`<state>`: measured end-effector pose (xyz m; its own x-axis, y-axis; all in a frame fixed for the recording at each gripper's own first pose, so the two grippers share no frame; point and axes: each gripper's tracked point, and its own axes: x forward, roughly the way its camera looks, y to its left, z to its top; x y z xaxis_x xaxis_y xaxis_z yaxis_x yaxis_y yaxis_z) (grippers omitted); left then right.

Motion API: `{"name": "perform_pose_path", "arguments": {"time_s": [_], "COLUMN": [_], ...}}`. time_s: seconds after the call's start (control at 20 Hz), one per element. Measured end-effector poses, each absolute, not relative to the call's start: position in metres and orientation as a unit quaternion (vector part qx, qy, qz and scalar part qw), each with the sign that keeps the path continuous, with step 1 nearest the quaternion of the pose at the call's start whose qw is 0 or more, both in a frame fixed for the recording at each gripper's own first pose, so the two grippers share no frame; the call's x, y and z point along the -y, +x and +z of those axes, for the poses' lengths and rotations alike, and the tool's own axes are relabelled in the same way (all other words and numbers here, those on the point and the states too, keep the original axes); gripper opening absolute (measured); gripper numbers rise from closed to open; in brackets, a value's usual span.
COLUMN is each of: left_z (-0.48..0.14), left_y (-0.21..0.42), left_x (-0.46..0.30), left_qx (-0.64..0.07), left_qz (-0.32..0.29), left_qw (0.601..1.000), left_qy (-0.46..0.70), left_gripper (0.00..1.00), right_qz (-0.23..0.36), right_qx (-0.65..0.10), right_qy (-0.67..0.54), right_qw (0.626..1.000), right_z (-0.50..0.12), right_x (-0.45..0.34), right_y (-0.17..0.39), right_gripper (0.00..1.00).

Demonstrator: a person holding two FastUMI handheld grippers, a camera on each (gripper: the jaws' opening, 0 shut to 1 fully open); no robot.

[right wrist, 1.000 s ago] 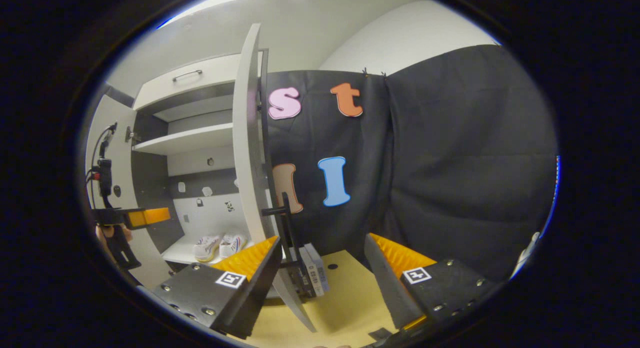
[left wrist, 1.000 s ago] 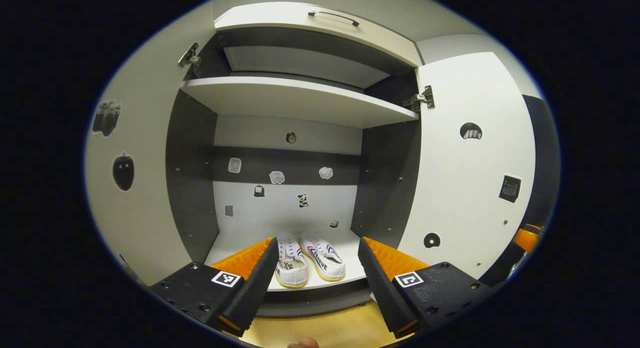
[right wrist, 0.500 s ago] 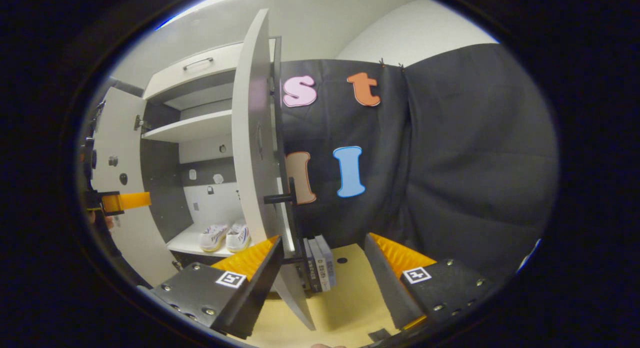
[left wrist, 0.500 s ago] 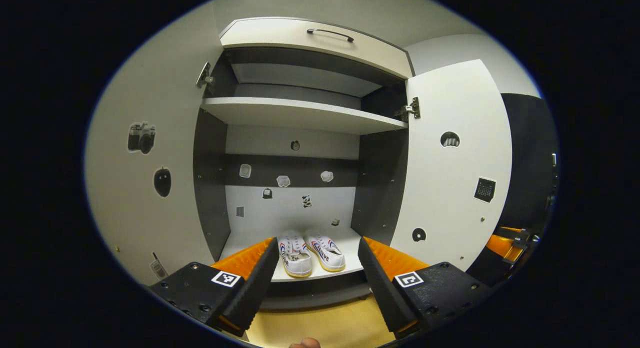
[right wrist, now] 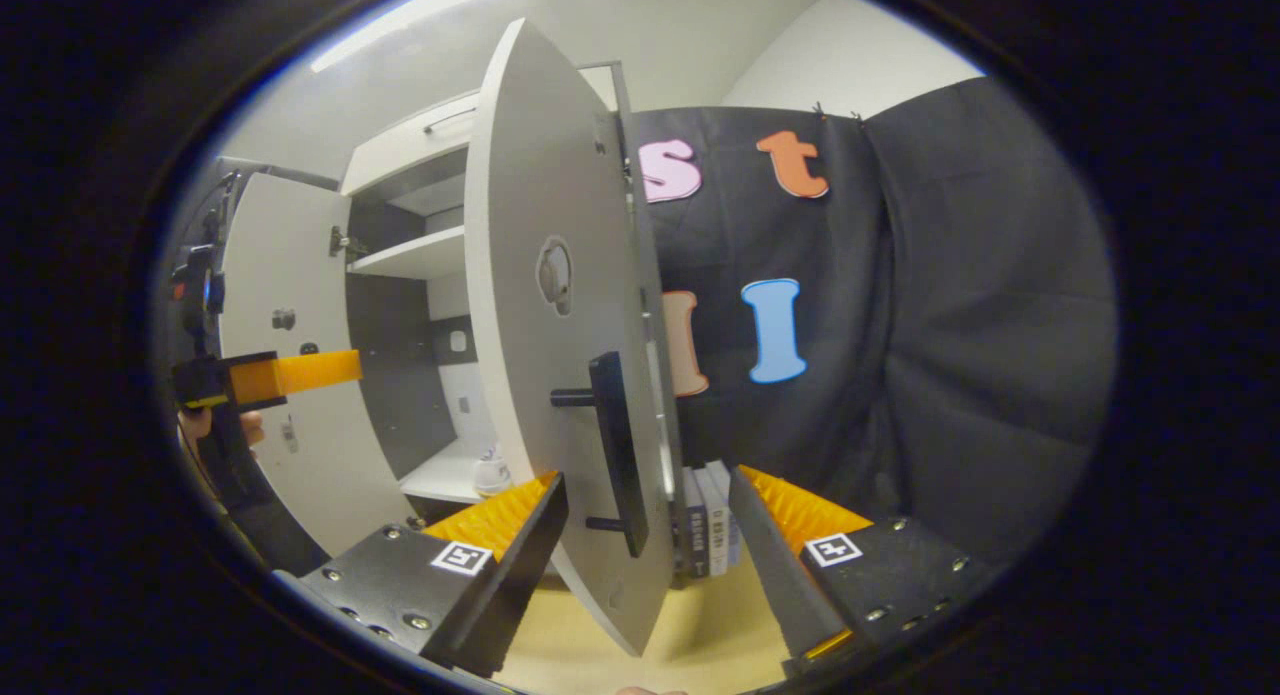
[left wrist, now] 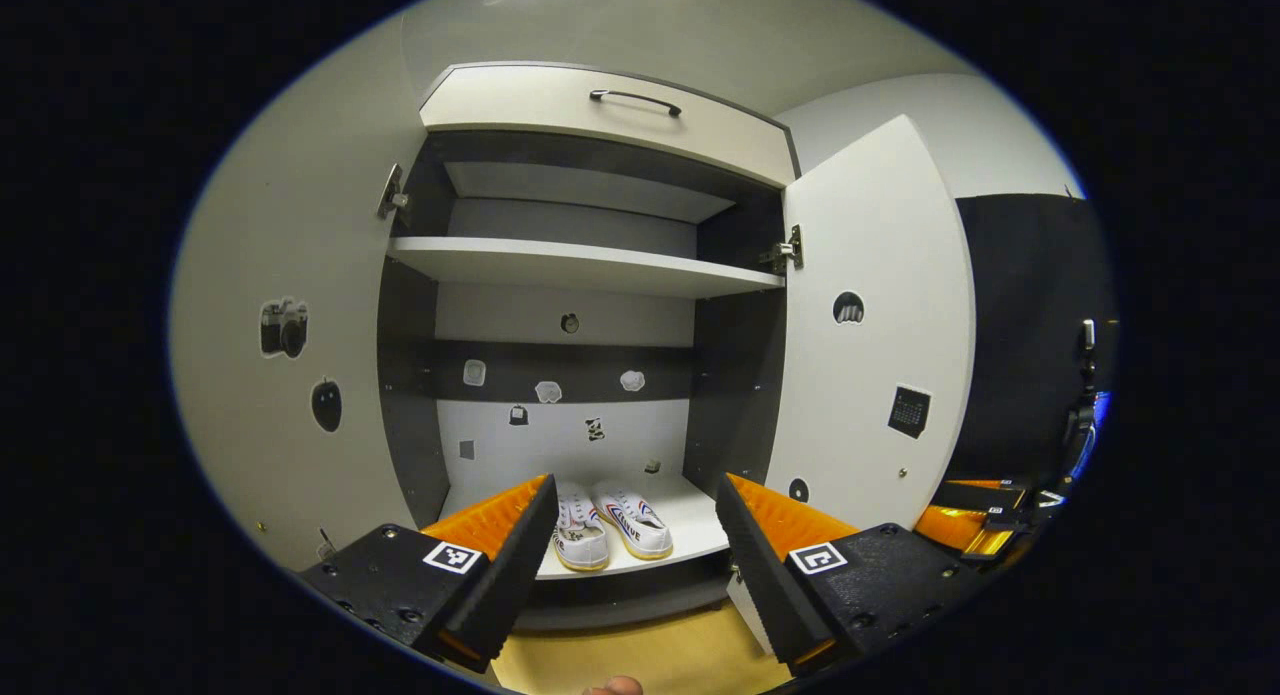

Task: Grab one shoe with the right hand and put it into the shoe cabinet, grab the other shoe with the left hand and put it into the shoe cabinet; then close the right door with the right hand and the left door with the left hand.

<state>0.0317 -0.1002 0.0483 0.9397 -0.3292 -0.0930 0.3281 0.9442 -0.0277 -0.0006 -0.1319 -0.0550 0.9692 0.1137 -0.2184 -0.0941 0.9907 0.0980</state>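
1. Your shoe cabinet (left wrist: 590, 265) stands with both doors swung out.
2. Its right door (right wrist: 540, 305) hangs edge-on between your right gripper (right wrist: 645, 535) fingers, whose jaws are spread, gripping nothing.
3. Your left gripper (left wrist: 635, 545) faces the cabinet interior, released and empty.
4. Both shoes (left wrist: 610, 525) sit side by side on the cabinet's bottom shelf.

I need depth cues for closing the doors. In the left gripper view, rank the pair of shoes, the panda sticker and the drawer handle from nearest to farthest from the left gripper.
1. Pair of shoes, on the bottom shelf, just beyond the left gripper.
2. Panda sticker, on the back wall behind the shoes.
3. Drawer handle, at the top of the cabinet, highest above the fingers.
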Motion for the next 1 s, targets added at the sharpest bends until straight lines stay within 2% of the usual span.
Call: {"name": "perform_pose_path", "arguments": {"time_s": [0.05, 0.1, 0.15, 0.3, 0.5, 1.0], "left_z": [0.047, 0.047, 0.045, 0.044, 0.043, 0.055], "left_y": [0.03, 0.029, 0.027, 0.024, 0.023, 0.011], "left_x": [0.097, 0.094, 0.091, 0.077, 0.06, 0.039], "left_qx": [-0.05, -0.051, -0.053, -0.055, -0.056, -0.043], "left_qz": [-0.165, -0.162, -0.16, -0.149, -0.136, -0.125], "left_qw": [0.985, 0.985, 0.986, 0.987, 0.989, 0.991], "left_qy": [-0.005, -0.005, -0.005, -0.003, -0.008, -0.012], "left_gripper": [0.96, 0.96, 0.96, 0.96, 0.96, 0.96], "right_qz": [0.064, 0.072, 0.078, 0.098, 0.129, 0.122], "right_qx": [-0.115, -0.117, -0.117, -0.115, -0.118, -0.094], "right_qy": [0.049, 0.056, 0.059, 0.066, 0.072, 0.046], "right_qw": [0.99, 0.989, 0.988, 0.986, 0.982, 0.987], "right_z": [-0.056, -0.058, -0.06, -0.059, -0.06, -0.047], "right_x": [0.12, 0.11, 0.101, 0.077, 0.041, 0.022], "right_y": [0.002, 0.005, 0.01, 0.019, 0.025, 0.006], "right_gripper": [0.98, 0.93, 0.98, 1.0, 0.98, 0.98]}}
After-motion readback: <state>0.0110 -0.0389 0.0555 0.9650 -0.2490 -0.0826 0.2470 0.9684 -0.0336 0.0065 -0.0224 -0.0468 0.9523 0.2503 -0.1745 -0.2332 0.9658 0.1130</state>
